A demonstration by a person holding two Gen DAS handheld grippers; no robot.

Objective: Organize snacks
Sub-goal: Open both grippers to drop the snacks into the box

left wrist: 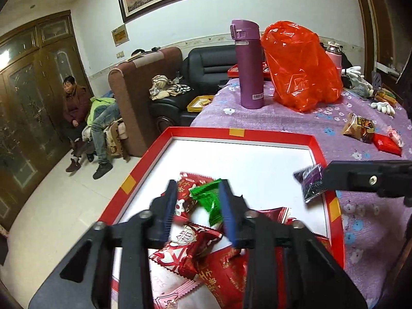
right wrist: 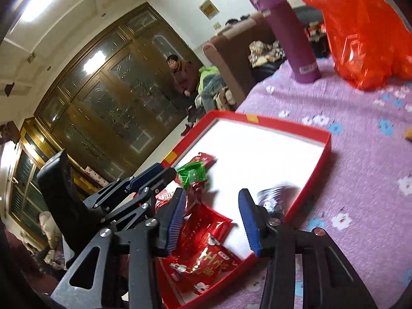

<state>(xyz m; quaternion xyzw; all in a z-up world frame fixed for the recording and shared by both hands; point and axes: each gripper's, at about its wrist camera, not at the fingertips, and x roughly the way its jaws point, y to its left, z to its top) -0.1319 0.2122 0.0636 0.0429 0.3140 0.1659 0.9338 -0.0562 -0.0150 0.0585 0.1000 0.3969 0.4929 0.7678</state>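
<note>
A: Where do the snacks sit?

B: Most lie in the red tray [left wrist: 270,136] on the purple-clothed desk [left wrist: 283,118]: red packets [left wrist: 191,253] heaped at its near end, a green packet [left wrist: 207,197] on top.

A: And the left tool [left wrist: 198,208]?

B: Released, its jaws spread wide over the green packet, not touching it.

A: The right tool [right wrist: 212,221]?

B: Also released, over the tray. A dark purple packet [left wrist: 310,181] hangs blurred at its tip, over the tray's right rim.

A: Anything left out?

B: A few loose snacks [left wrist: 359,127] lie on the desk, beyond the tray, near a purple flask [left wrist: 248,64] and an orange bag [left wrist: 300,64].
</note>
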